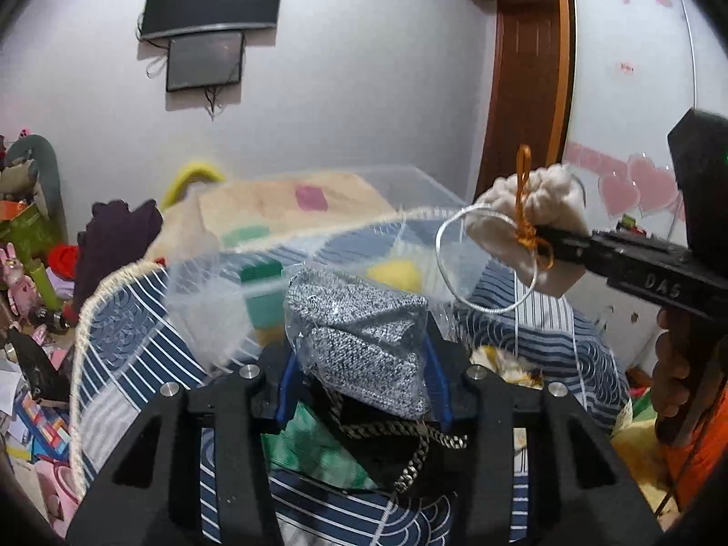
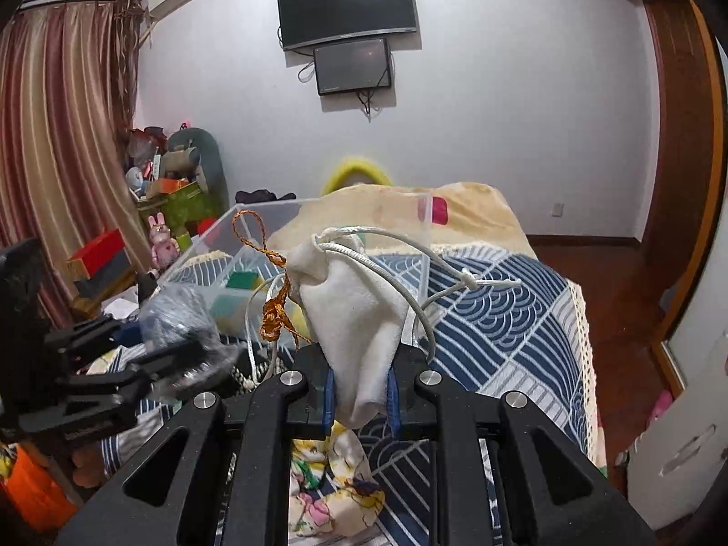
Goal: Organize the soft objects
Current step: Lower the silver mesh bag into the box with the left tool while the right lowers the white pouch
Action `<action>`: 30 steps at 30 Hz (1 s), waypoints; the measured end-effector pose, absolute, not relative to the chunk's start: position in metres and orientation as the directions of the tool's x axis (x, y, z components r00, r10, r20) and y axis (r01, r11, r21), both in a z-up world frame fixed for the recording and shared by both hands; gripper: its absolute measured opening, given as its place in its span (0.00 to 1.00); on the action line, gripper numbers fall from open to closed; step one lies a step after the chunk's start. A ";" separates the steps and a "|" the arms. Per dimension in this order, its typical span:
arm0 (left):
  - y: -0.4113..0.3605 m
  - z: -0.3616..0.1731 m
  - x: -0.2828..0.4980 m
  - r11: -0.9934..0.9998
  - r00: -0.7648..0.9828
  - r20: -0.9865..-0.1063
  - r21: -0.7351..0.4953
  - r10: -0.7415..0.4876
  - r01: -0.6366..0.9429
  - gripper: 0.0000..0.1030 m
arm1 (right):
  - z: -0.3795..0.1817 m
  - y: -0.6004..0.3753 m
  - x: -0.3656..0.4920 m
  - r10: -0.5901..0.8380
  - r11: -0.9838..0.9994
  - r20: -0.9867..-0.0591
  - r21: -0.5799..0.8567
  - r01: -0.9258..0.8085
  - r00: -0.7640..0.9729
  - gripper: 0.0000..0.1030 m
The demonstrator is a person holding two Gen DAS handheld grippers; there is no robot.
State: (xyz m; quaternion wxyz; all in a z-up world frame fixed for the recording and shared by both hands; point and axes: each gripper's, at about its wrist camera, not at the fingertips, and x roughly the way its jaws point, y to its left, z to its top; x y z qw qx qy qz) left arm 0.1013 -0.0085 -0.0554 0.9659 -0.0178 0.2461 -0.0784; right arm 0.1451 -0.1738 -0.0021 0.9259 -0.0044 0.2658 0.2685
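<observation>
My left gripper (image 1: 361, 391) is shut on a grey knitted item in a clear plastic bag (image 1: 359, 332), held above the bed; it shows blurred in the right wrist view (image 2: 177, 314). My right gripper (image 2: 361, 391) is shut on a white drawstring pouch (image 2: 355, 314) with a white cord and an orange cord (image 2: 273, 305), held upright. The right gripper (image 1: 546, 245) and pouch (image 1: 523, 218) also show at the right of the left wrist view. A clear plastic box (image 2: 314, 209) with green and yellow sponges (image 2: 239, 282) stands on the bed beyond both.
The bed has a blue and white patterned cover (image 2: 500, 318) and a beige blanket (image 2: 464, 214). A floral cloth (image 2: 336, 487) lies below my right gripper. A dark patterned cord (image 1: 409, 446) lies under my left gripper. Toys and boxes (image 2: 173, 191) clutter the left side.
</observation>
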 end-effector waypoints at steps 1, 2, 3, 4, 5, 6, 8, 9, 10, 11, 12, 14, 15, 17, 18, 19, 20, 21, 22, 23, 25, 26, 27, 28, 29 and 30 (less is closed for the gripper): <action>-0.006 -0.050 0.101 0.988 0.874 -0.461 -0.069 -0.152 0.135 0.45 | 0.001 -0.172 0.145 0.495 0.856 -0.491 0.131 -0.501 0.717 0.15; -0.004 -0.046 0.101 0.990 0.880 -0.453 -0.065 -0.143 0.127 0.45 | 0.005 -0.169 0.146 0.496 0.855 -0.484 0.125 -0.504 0.721 0.15; -0.002 -0.042 0.100 0.991 0.885 -0.445 -0.064 -0.136 0.120 0.45 | 0.010 -0.167 0.147 0.498 0.854 -0.474 0.121 -0.506 0.726 0.15; 0.000 -0.037 0.102 0.992 0.891 -0.435 -0.065 -0.129 0.112 0.45 | 0.012 -0.166 0.149 0.499 0.854 -0.468 0.120 -0.507 0.729 0.15; 0.001 -0.034 0.104 0.992 0.895 -0.428 -0.065 -0.124 0.106 0.45 | 0.017 -0.164 0.150 0.503 0.851 -0.459 0.118 -0.511 0.733 0.15; 0.005 -0.029 0.106 0.993 0.902 -0.416 -0.066 -0.113 0.094 0.45 | 0.020 -0.162 0.152 0.506 0.850 -0.452 0.117 -0.514 0.734 0.15; 0.009 -0.024 0.112 0.995 0.912 -0.398 -0.069 -0.098 0.077 0.45 | 0.026 -0.157 0.157 0.510 0.848 -0.439 0.113 -0.518 0.740 0.15; 0.012 -0.020 0.117 0.996 0.916 -0.392 -0.070 -0.085 0.062 0.45 | 0.027 -0.155 0.160 0.512 0.847 -0.435 0.112 -0.519 0.741 0.15; 0.015 -0.017 0.120 0.996 0.918 -0.389 -0.072 -0.080 0.056 0.45 | 0.028 -0.152 0.163 0.516 0.845 -0.432 0.114 -0.523 0.740 0.15; 0.016 -0.016 0.123 0.996 0.920 -0.385 -0.072 -0.073 0.049 0.45 | 0.030 -0.149 0.166 0.522 0.841 -0.430 0.117 -0.528 0.736 0.15; 0.018 -0.014 0.129 0.997 0.921 -0.384 -0.069 -0.060 0.036 0.45 | 0.030 -0.145 0.170 0.525 0.839 -0.430 0.118 -0.531 0.734 0.15; 0.020 -0.013 0.138 0.998 0.922 -0.384 -0.062 -0.041 0.018 0.45 | 0.028 -0.138 0.175 0.525 0.838 -0.435 0.115 -0.533 0.732 0.15; 0.021 -0.013 0.142 0.998 0.921 -0.387 -0.060 -0.032 0.009 0.45 | 0.027 -0.135 0.177 0.524 0.838 -0.439 0.113 -0.534 0.729 0.15; 0.023 -0.015 0.151 0.998 0.918 -0.395 -0.062 -0.023 -0.002 0.45 | 0.023 -0.127 0.187 0.524 0.836 -0.457 0.115 -0.536 0.719 0.15; 0.024 -0.018 0.158 0.998 0.913 -0.407 -0.065 -0.020 -0.007 0.45 | 0.020 -0.125 0.191 0.521 0.837 -0.467 0.117 -0.534 0.714 0.15; 0.025 -0.020 0.164 0.998 0.909 -0.416 -0.069 -0.020 -0.009 0.45 | 0.018 -0.123 0.193 0.518 0.838 -0.474 0.117 -0.533 0.712 0.15; 0.026 -0.023 0.169 0.997 0.904 -0.428 -0.077 -0.025 -0.009 0.45 | 0.015 -0.120 0.198 0.514 0.839 -0.489 0.117 -0.531 0.705 0.15; 0.028 -0.026 0.174 0.996 0.898 -0.440 -0.083 -0.030 -0.008 0.45 | 0.011 -0.116 0.203 0.505 0.842 -0.504 0.113 -0.527 0.701 0.15; 0.027 -0.029 0.179 0.996 0.890 -0.455 -0.085 -0.027 -0.013 0.45 | 0.009 -0.115 0.204 0.498 0.845 -0.513 0.107 -0.523 0.699 0.15; 0.027 -0.032 0.184 0.996 0.884 -0.466 -0.083 -0.025 -0.015 0.45 | 0.005 -0.111 0.208 0.485 0.849 -0.530 0.095 -0.519 0.696 0.15; 0.026 -0.037 0.192 0.997 0.879 -0.477 -0.078 -0.022 -0.018 0.45 | -0.001 -0.108 0.217 0.463 0.855 -0.558 0.074 -0.513 0.689 0.15; 0.026 -0.040 0.197 0.997 0.872 -0.488 -0.075 -0.021 -0.018 0.45 | -0.006 -0.105 0.221 0.446 0.859 -0.577 0.061 -0.508 0.684 0.15; 0.025 -0.043 0.201 0.997 0.866 -0.499 -0.078 -0.028 -0.012 0.45 | -0.008 -0.104 0.223 0.440 0.860 -0.587 0.058 -0.506 0.680 0.15; 0.024 -0.045 0.205 0.997 0.861 -0.508 -0.079 -0.035 -0.006 0.45 | -0.012 -0.103 0.225 0.432 0.861 -0.600 0.053 -0.506 0.673 0.15; 0.023 -0.047 0.207 0.997 0.855 -0.517 -0.077 -0.036 -0.005 0.45 | -0.016 -0.101 0.227 0.423 0.863 -0.614 0.047 -0.504 0.666 0.15; 0.021 -0.051 0.211 0.997 0.848 -0.529 -0.071 -0.037 -0.001 0.45 | -0.020 -0.101 0.229 0.417 0.863 -0.625 0.044 -0.503 0.660 0.15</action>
